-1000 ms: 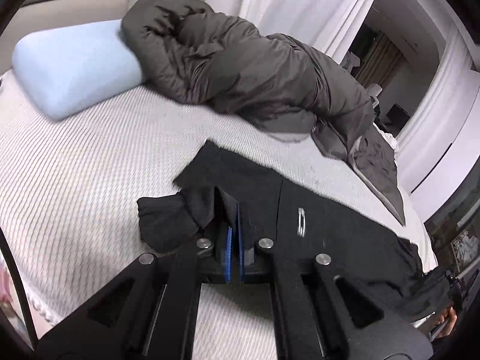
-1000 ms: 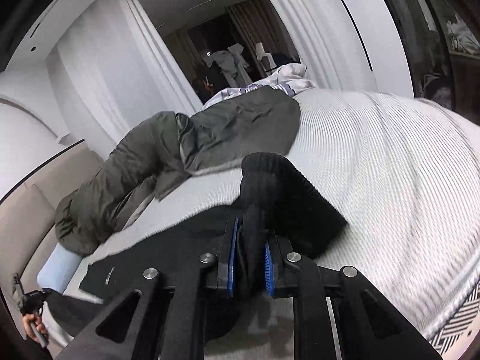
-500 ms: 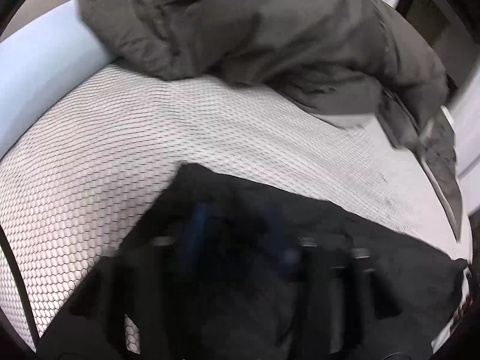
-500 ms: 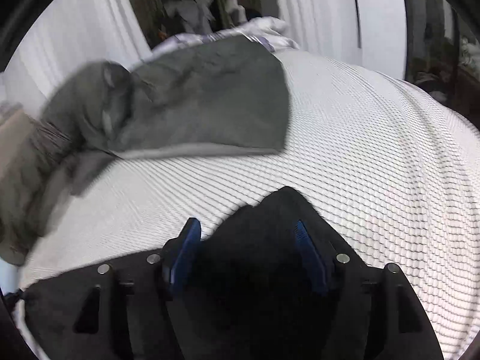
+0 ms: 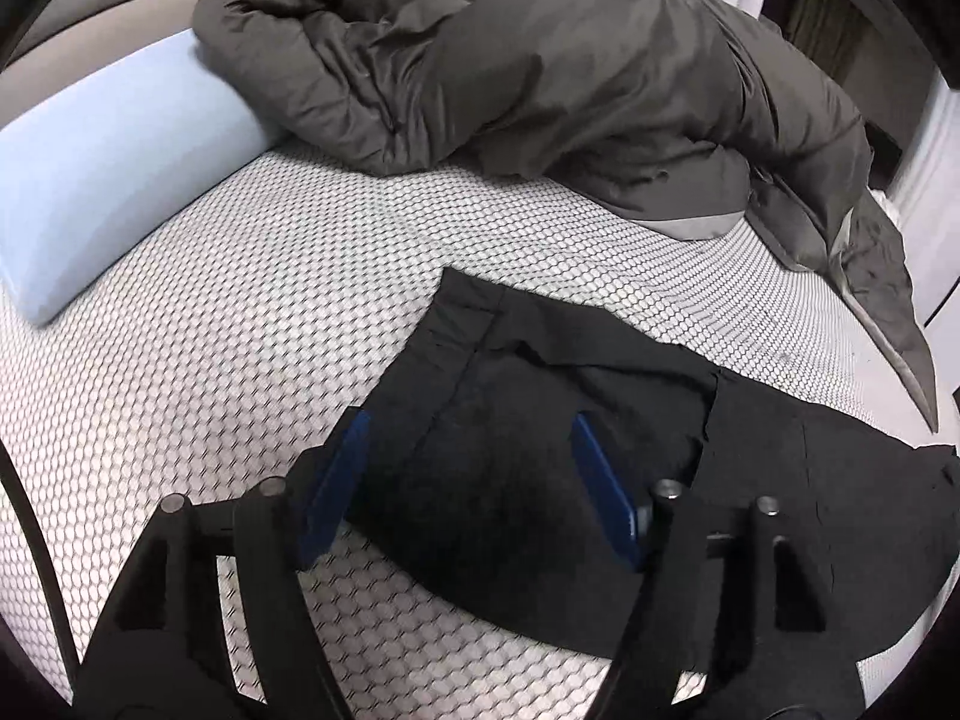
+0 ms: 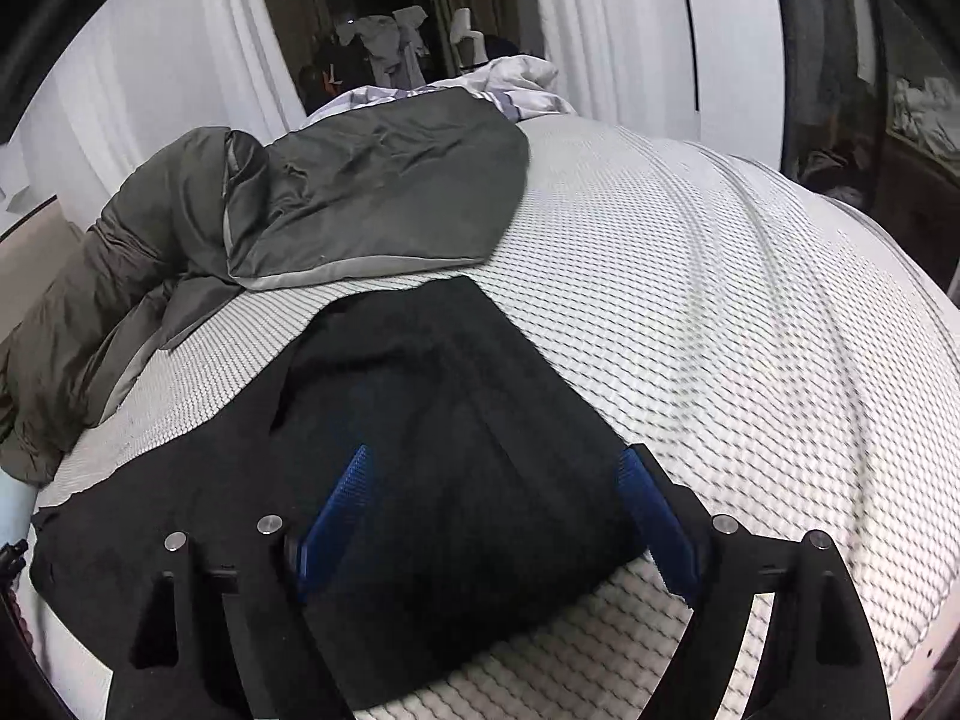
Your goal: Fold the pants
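Black pants lie flat on the white honeycomb-textured bed cover, folded over along their length. In the left wrist view my left gripper is open, its blue pads spread just above the hem end of the pants. In the right wrist view the pants lie spread on the bed cover. My right gripper is open and empty over the other end.
A crumpled grey-brown duvet lies along the far side of the bed; it also shows in the right wrist view. A pale blue pillow lies at the left. White curtains and a dark doorway stand behind.
Both grippers were shut on lifted pants fabric a second ago. They have laid it down on the bed and opened; the pants now lie flat.
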Action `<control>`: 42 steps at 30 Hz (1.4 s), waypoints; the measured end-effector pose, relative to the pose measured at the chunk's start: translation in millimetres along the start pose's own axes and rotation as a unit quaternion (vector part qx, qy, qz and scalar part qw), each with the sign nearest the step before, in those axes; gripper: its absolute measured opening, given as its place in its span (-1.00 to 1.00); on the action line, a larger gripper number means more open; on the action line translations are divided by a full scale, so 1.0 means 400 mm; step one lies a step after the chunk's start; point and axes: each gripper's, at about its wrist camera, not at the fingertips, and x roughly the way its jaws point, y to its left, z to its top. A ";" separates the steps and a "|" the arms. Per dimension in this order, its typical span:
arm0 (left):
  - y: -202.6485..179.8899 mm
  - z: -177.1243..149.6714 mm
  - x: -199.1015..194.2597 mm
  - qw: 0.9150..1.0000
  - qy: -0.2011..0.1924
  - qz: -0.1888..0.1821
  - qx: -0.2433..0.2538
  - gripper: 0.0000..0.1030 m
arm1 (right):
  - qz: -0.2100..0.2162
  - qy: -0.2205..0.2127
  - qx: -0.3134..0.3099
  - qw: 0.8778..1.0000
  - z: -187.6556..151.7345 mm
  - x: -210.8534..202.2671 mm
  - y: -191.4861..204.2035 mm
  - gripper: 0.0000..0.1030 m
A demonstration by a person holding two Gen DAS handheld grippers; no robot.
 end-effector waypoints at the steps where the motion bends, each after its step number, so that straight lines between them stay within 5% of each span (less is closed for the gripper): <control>1: -0.021 0.011 0.012 1.000 0.003 0.013 0.018 0.31 | 0.001 0.002 0.003 1.000 -0.010 -0.011 -0.013 0.66; 7: -0.167 0.060 0.168 0.984 0.074 0.089 0.139 0.29 | -0.011 0.006 -0.003 1.000 -0.029 -0.048 -0.043 0.66; 9: -0.207 0.061 0.209 0.977 0.090 0.093 0.171 -0.08 | -0.015 0.009 -0.005 1.000 -0.036 -0.051 -0.052 0.66; 10: -0.221 0.067 0.220 0.974 0.085 0.102 0.182 -0.11 | -0.017 0.011 -0.007 1.000 -0.039 -0.048 -0.055 0.66; 15: -0.179 0.129 0.247 0.984 0.066 0.137 0.090 -0.16 | -0.025 0.031 -0.005 0.999 -0.055 -0.007 -0.058 0.66; 19: -0.160 0.098 0.140 0.991 0.029 0.095 0.085 -0.11 | 0.005 0.035 0.016 0.999 -0.085 -0.021 -0.081 0.66; 23: -0.109 -0.009 -0.010 0.999 0.006 0.023 0.043 0.46 | 0.081 0.058 0.088 0.991 -0.144 -0.039 -0.142 0.66; 28: -0.077 -0.168 -0.127 0.998 0.028 -0.052 0.003 0.43 | 0.150 0.093 0.132 0.975 -0.216 -0.031 -0.160 0.65; 31: -0.099 -0.236 -0.126 0.989 0.072 -0.126 -0.009 0.18 | 0.174 0.091 0.136 0.971 -0.228 -0.036 -0.140 0.65; 33: -0.130 -0.263 -0.085 0.980 0.110 -0.163 -0.018 -0.17 | 0.187 0.094 0.137 0.968 -0.237 -0.039 -0.124 0.65; 36: -0.159 -0.277 -0.019 0.973 0.138 -0.177 -0.046 -0.36 | 0.201 0.097 0.135 0.965 -0.251 -0.043 -0.101 0.64; 40: -0.163 -0.249 0.025 0.972 0.108 -0.183 -0.102 -0.41 | 0.204 0.102 0.122 0.966 -0.243 -0.020 -0.050 0.59; 42: -0.162 -0.235 0.045 0.974 0.098 -0.169 -0.117 -0.68 | 0.210 0.103 0.125 0.964 -0.228 0.011 -0.028 0.50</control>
